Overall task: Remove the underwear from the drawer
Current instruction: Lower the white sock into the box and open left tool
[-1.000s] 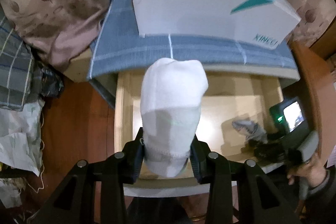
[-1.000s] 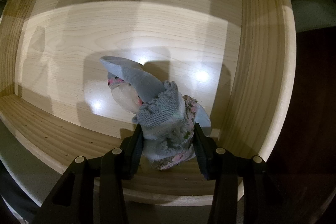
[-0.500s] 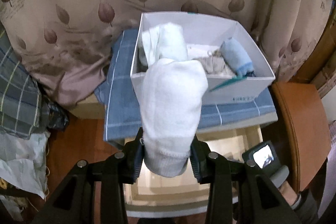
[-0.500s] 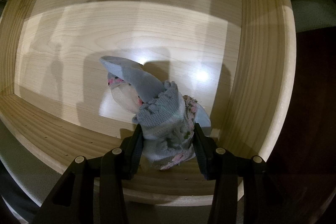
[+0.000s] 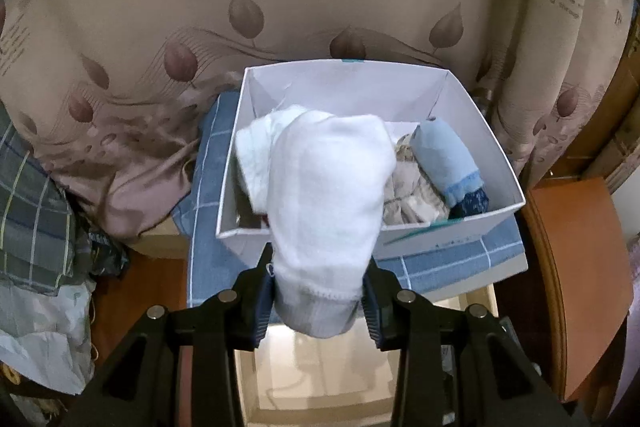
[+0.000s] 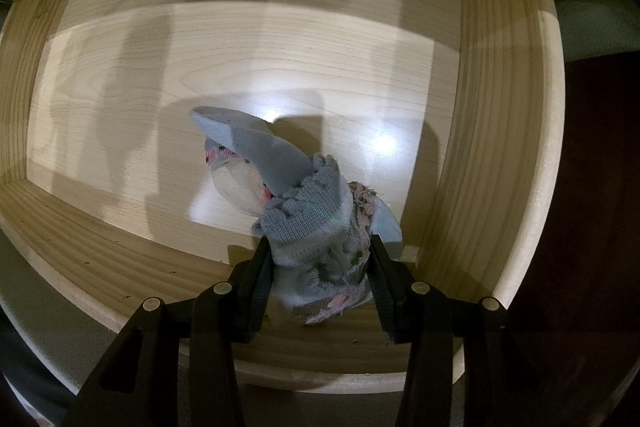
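Left gripper (image 5: 318, 301) pinching white roll (image 5: 326, 203), long axis toward far box (image 5: 496, 147); right gripper (image 6: 320, 273) pinching grey bundle (image 6: 296, 203), pointing far-left over drawer (image 6: 500, 107).

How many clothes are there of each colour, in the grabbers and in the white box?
White: 2, one in the left gripper, one in the box
Light blue: 1, a roll in the box
Beige: 1, crumpled piece in the box
Grey-blue with pink: 1, in the right gripper
Total: 5
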{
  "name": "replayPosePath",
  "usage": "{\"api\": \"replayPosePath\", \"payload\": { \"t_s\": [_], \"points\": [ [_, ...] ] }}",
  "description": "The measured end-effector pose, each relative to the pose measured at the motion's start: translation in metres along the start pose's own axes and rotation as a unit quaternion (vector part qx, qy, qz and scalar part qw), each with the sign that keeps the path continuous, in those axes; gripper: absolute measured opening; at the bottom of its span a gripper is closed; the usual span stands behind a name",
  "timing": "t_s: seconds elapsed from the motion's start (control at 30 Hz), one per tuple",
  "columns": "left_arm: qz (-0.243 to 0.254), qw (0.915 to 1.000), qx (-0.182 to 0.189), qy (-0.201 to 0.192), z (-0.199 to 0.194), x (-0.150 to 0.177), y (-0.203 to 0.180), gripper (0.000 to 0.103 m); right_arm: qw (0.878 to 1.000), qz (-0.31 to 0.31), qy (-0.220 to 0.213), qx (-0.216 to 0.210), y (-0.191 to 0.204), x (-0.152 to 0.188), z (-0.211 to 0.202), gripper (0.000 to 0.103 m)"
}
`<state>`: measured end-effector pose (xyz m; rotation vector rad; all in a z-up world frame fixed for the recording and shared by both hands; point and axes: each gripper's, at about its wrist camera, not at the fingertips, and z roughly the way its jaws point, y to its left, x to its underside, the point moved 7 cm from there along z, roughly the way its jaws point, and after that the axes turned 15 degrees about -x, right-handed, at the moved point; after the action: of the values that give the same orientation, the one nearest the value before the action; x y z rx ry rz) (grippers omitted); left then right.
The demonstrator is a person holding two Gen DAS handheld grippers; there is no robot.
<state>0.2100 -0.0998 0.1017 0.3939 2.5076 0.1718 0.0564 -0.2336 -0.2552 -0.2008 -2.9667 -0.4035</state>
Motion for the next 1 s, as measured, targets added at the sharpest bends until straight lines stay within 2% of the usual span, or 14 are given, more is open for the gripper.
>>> {"api": "replayPosePath", "payload": {
  "t_s": [0.13, 0.53, 1.0],
  "points": [
    [0.008, 0.9999, -0.009, -0.009, 0.01, -0.012, -0.009, 0.038, 1.0, 0.0, 0.0, 0.0, 0.0, -0.001, 0.0, 0.043],
    [0.004, 1.0, 0.007, 0.004, 0.048, -0.029, -0.028, 0.038, 1.0, 0.001, 0.002, -0.001, 0.001, -0.002, 0.002, 0.046],
    [0.03, 0.9993, -0.018, 0.011, 0.074, -0.043, -0.058, 0.038, 1.0, 0.003, 0.004, 0.001, 0.001, -0.007, 0.003, 0.047]
  ]
}}
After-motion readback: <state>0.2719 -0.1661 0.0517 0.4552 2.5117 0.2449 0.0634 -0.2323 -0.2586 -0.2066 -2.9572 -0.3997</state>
